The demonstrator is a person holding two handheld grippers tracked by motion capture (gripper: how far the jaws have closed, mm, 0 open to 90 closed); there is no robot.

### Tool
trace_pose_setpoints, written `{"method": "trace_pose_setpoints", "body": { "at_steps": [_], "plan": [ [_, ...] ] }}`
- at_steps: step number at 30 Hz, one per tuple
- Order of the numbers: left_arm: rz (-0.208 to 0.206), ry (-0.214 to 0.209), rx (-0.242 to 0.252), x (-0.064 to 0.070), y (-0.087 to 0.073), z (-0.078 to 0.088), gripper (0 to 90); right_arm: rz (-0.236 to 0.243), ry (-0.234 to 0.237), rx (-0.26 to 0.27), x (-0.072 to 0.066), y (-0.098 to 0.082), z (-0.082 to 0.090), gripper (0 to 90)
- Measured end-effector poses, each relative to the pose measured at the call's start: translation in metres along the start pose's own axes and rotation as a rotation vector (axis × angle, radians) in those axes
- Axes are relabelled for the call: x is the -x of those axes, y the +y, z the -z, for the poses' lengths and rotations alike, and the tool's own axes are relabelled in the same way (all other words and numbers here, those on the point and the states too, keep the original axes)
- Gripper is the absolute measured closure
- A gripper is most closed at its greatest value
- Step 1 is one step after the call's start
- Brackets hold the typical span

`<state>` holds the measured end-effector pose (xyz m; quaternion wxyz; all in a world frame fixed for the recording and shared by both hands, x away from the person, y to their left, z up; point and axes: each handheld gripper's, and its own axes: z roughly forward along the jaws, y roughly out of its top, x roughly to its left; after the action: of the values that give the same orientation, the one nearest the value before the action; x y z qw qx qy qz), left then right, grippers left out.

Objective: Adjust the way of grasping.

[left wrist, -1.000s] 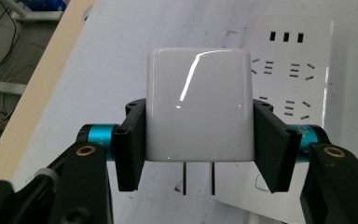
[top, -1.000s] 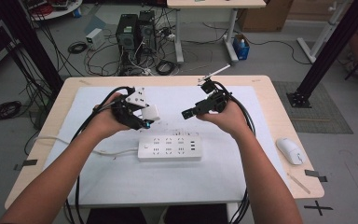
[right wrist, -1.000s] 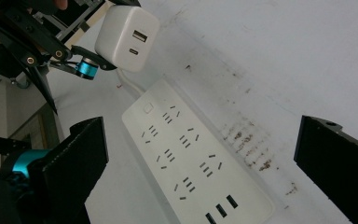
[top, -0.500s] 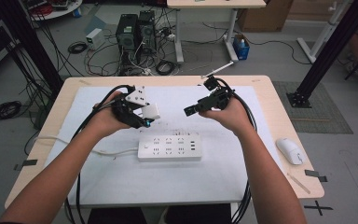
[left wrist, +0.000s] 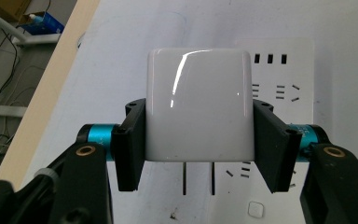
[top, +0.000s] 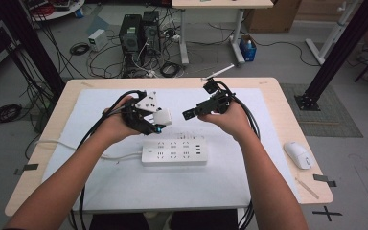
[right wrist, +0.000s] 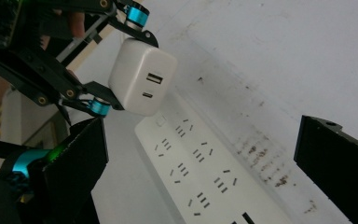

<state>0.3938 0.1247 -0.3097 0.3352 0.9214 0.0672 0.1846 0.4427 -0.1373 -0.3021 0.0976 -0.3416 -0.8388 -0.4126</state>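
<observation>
Clamping a white charger block (left wrist: 199,109) between its two black jaws, the left hand-held gripper (top: 149,119) is held in the air above the white mat (top: 124,184) that covers the worktop (top: 287,103). In the left gripper view the block is seen gripped on both side faces, with two metal prongs (left wrist: 198,178) projecting from its lower edge toward the camera. In the right gripper view a rectangular port and a smaller oval port are shown on the block's outward face. A white power strip (top: 174,152) is laid flat on the mat, just below and in front of the held block; its socket rows are visible in all three views, and its white cable is led off toward the left edge of the worktop. The right hand-held gripper (top: 195,111) is raised beside the left one, its jaws spread wide with nothing between them, pointed toward the charger. A white computer mouse (top: 298,155) is noted near the right edge of the worktop, well apart from the strip. Dark smudges are observed on the mat.
</observation>
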Motion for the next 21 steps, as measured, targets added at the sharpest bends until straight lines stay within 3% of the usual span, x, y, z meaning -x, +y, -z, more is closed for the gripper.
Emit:
{"method": "trace_pose_setpoints", "body": {
  "at_steps": [2, 4, 12, 21],
  "plan": [
    [0.0, -0.001, 0.002, 0.0, 0.0, 0.0, 42.5, -0.009, 0.01, 0.006, 0.0, 0.0, 0.0, 2.1],
    [0.003, -0.002, 0.017, 0.002, 0.002, -0.002, 42.5, -0.034, 0.048, 0.038, 0.001, -0.001, -0.001, 2.2],
    [-0.001, -0.007, 0.028, 0.005, 0.006, -0.01, 42.5, -0.056, 0.072, 0.026, 0.004, -0.002, -0.014, 2.2],
    [-0.03, 0.013, 0.053, 0.009, 0.01, -0.017, 42.5, -0.106, 0.139, 0.026, 0.011, -0.006, -0.029, 2.2]
  ]
}}
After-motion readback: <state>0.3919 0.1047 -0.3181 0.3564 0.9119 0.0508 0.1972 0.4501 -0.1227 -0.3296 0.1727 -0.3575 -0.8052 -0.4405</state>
